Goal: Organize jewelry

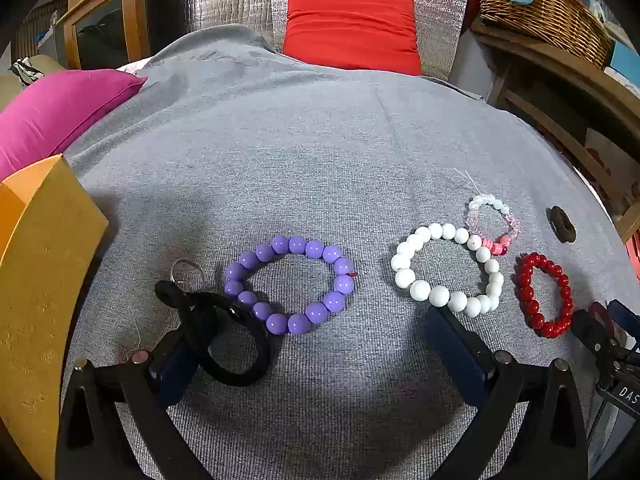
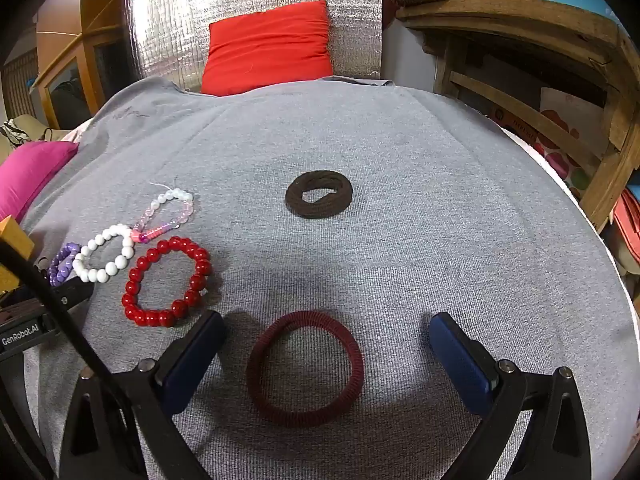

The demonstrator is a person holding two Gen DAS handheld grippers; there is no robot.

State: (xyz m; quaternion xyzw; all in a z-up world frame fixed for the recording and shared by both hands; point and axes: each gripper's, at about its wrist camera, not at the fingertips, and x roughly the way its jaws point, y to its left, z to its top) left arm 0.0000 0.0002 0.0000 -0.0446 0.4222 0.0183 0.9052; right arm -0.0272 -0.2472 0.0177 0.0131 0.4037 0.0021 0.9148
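Observation:
On the grey cloth (image 1: 320, 152) lie a purple bead bracelet (image 1: 289, 285), a white bead bracelet (image 1: 448, 266), a small pink-and-clear bead bracelet (image 1: 494, 221) and a red bead bracelet (image 1: 545, 295). A black hair tie (image 1: 224, 340) and a silver ring (image 1: 187, 274) lie by my left gripper's left finger. My left gripper (image 1: 316, 356) is open, low over the cloth. My right gripper (image 2: 326, 356) is open around a maroon hair tie (image 2: 305, 368) lying flat. A dark brown hair tie (image 2: 319, 193) lies farther back.
A yellow box (image 1: 40, 280) stands at the left edge. A pink cushion (image 1: 60, 112) and a red cushion (image 1: 352, 28) lie beyond the cloth. A wooden shelf (image 2: 560, 60) with a wicker basket (image 1: 548, 12) stands at the right.

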